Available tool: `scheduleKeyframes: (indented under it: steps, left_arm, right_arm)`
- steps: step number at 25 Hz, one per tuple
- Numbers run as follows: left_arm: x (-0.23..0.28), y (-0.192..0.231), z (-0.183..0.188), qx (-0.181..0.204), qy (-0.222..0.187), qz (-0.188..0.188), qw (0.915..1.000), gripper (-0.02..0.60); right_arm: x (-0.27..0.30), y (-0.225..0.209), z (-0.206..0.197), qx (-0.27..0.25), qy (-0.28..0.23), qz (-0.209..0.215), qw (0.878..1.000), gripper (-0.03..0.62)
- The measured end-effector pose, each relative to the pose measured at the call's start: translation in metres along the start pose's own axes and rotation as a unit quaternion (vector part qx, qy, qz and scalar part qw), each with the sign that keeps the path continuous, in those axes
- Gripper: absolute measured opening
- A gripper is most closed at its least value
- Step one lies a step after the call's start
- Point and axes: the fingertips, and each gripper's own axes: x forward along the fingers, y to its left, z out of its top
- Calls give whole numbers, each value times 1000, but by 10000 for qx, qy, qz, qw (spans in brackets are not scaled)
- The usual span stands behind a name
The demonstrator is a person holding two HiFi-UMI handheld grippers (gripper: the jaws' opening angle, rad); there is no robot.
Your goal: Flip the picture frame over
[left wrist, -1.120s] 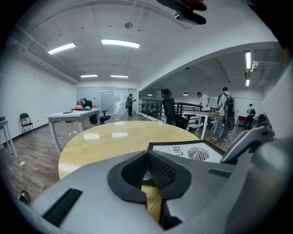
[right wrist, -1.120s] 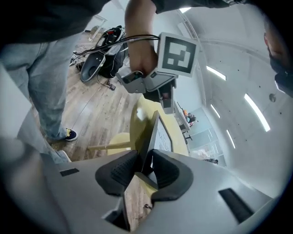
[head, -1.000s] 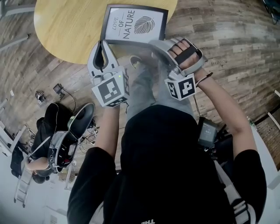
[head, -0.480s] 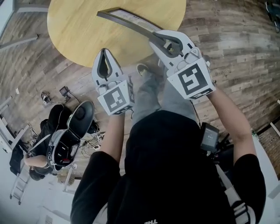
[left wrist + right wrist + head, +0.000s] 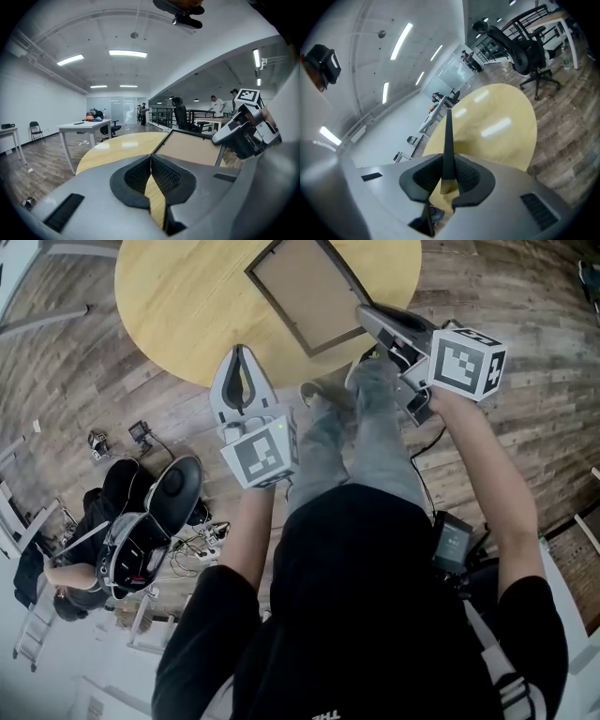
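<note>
While R tool (image 5: 367, 315) pinches frame (image 5: 307, 292) edge, jaws just closing on it, frame's back faces up over desk (image 5: 178, 306). L tool (image 5: 242, 351) jaws together, empty.

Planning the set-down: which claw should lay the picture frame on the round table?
Right. The right claw, its jaws just closed tighter, grips the black-rimmed, brown-backed picture frame by its edge above the round yellow wooden table; the left claw is shut, empty, apart.

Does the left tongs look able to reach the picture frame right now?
Probably yes. The left tongs, shut and empty, hover at the near edge of the table, and nothing stands between them and the near side of the picture frame.
</note>
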Motion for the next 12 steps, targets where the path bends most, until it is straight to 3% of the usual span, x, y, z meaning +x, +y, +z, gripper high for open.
scheduleKeyframes:
  steps: [5, 12]
  left_arm:
    - [6, 0, -4, 92, 44, -32, 9999, 23]
    - [12, -8, -9, 135, 53, -171, 9997, 23]
  right_arm:
    - [3, -34, -15, -142, 88, -670, 9976, 81]
    - [7, -59, -26, -587, 200, -1062, 9924, 116]
